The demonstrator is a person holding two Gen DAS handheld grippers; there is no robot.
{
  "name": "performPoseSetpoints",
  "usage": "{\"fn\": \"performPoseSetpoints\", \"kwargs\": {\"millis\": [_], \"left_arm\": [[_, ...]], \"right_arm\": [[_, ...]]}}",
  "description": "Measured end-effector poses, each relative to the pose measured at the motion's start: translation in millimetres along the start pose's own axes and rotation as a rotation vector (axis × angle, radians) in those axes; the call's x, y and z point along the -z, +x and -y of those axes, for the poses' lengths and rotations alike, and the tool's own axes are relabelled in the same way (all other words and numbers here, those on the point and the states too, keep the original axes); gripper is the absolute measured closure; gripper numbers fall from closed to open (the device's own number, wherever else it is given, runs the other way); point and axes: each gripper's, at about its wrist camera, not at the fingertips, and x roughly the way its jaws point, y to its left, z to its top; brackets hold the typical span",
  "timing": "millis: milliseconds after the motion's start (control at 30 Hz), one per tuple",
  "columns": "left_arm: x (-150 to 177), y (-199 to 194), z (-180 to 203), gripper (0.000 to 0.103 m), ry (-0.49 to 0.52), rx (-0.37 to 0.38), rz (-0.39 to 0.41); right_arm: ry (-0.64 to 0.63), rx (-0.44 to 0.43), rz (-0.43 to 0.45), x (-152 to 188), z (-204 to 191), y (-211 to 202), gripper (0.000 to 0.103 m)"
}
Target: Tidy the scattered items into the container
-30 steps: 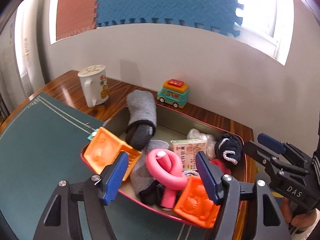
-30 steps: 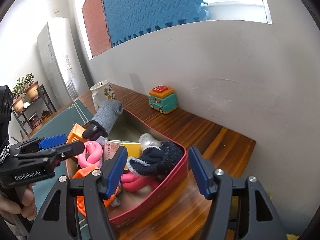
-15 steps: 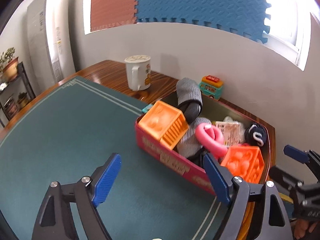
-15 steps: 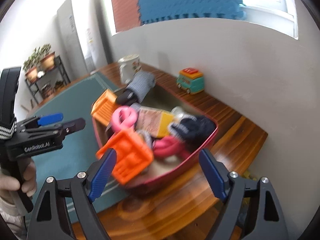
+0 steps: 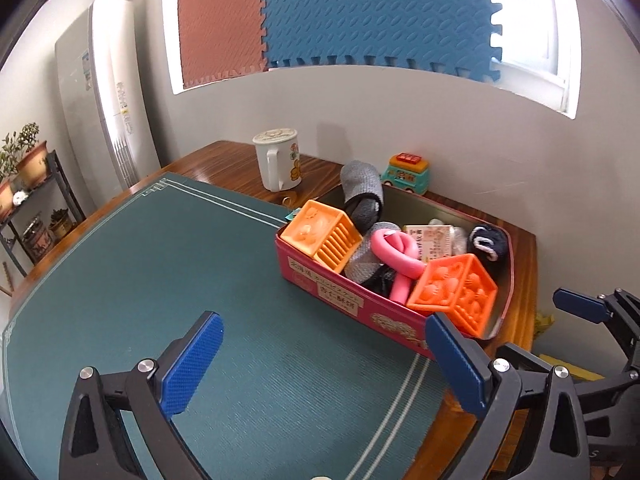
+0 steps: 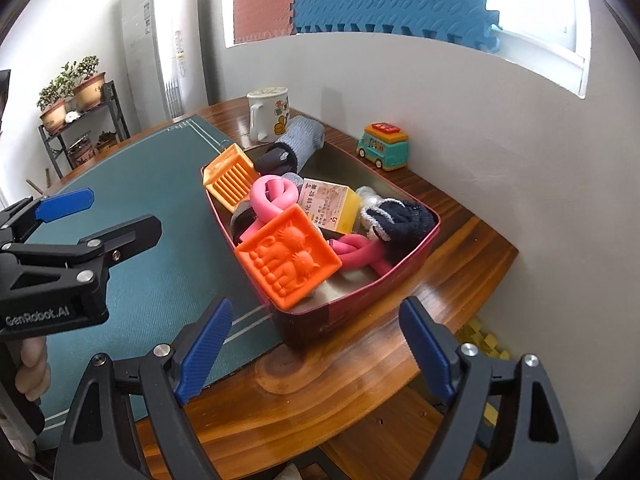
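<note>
Fingers, left gripper [image 5: 322,364]: spread wide, empty | right gripper [image 6: 320,354]: spread wide, empty | red container [image 5: 340,294]: piled full

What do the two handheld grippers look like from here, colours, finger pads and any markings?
Both are matte black plastic frames with triangular cut-outs and silver screws. The left gripper and right gripper each carry two flat blue ribbed finger pads. In the right wrist view the left gripper's side reads "GenRobot.AI" in white. A bare hand grips its handle; no sleeve or cable shows.
</note>
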Motion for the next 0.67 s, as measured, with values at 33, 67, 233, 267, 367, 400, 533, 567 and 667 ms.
{"fn": "performPoseSetpoints", "kwargs": {"millis": [33,67,233,267,367,400,533,567,667], "left_arm": [[0.0,-1.4,0.3,0.001,-0.002,0.010,0.001],[-0.2,-2.3,0.8,0.001,-0.003,0.018,-0.001],[-2.0,-5.1,3.8,0.001,-0.004,0.037,-0.001],[-2.3,-5.3,4.4,0.001,-0.004,0.040,-0.002],[-4.3,-3.9,6.7,0.001,-0.006,0.055,-0.010],[-4.9,-3.1,7.7,0.001,-0.005,0.059,-0.013],[-4.0,0.8,15.0,0.001,0.021,0.084,-0.011],[-3.5,1.6,17.4,0.001,0.030,0.087,-0.008],[-2.2,4.2,22.4,0.001,0.050,0.082,-0.013]], "right_arm": [[0.000,0.003,0.002,0.0,-0.2,-1.8,0.015],[-0.001,0.006,0.004,0.0,-0.7,-3.6,0.015],[-0.001,0.018,0.014,0.2,-0.7,-10.1,0.015],[0.000,0.020,0.016,0.2,-0.6,-10.7,0.015],[0.004,0.022,0.018,0.0,1.5,-11.0,0.015],[0.006,0.022,0.017,0.2,2.4,-10.5,0.015],[0.018,0.013,0.011,2.0,6.9,-6.0,0.015],[0.020,0.011,0.008,2.7,7.8,-4.7,0.015],[0.029,0.005,-0.001,5.2,9.9,-0.6,0.015]]}}
